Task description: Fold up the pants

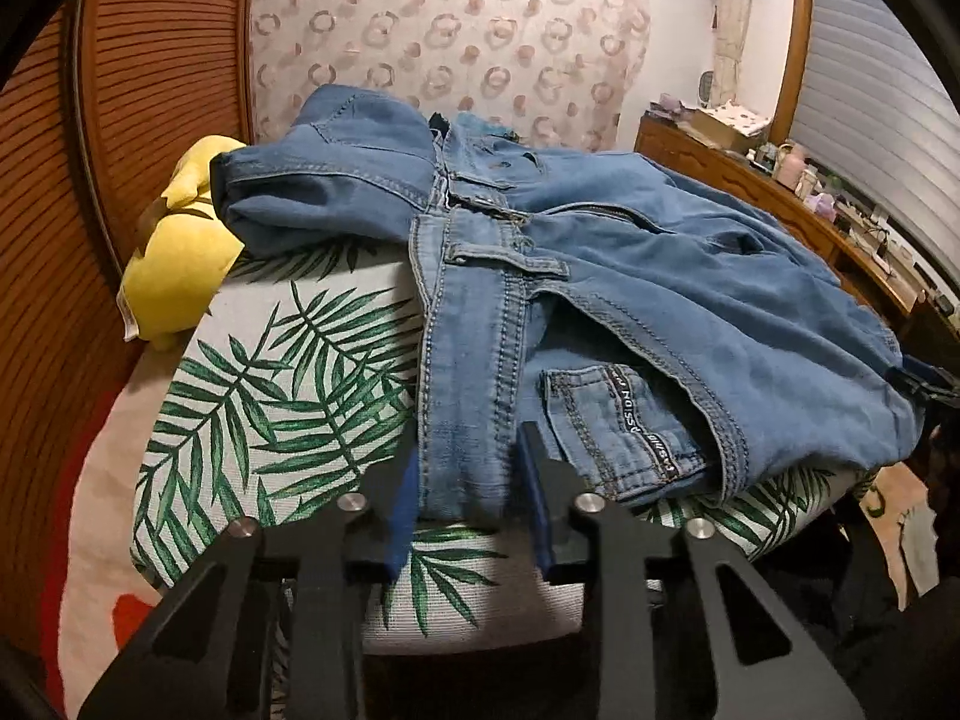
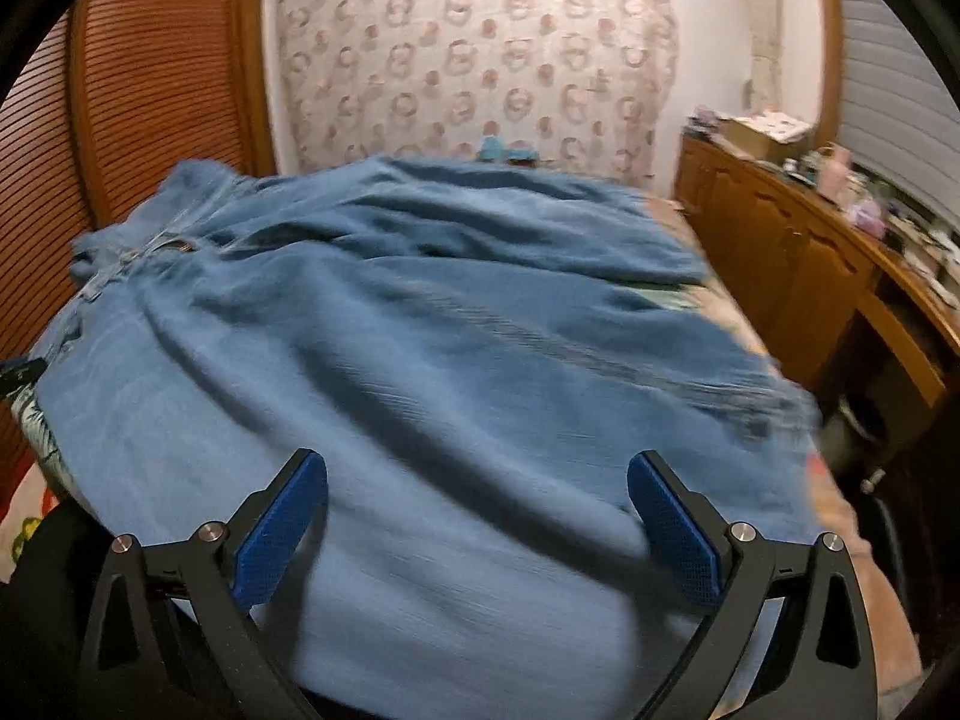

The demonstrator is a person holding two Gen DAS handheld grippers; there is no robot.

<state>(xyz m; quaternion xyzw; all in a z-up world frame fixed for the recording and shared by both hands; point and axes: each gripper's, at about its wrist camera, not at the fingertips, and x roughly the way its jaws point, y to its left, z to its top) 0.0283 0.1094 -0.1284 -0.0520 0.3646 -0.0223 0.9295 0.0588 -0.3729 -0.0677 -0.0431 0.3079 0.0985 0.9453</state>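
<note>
**Pinch the waistband cleanly before you lift**

Your left gripper [image 1: 471,480] has its pads clamped on the waistband edge of the jeans [image 1: 630,276]; take all layers squarely. Your right gripper [image 2: 477,525] hangs wide open over the cloth, gripping nothing. The jeans lie bunched on the leaf-print cushion [image 1: 288,372], waistband towards you, legs running away rightward.
</note>
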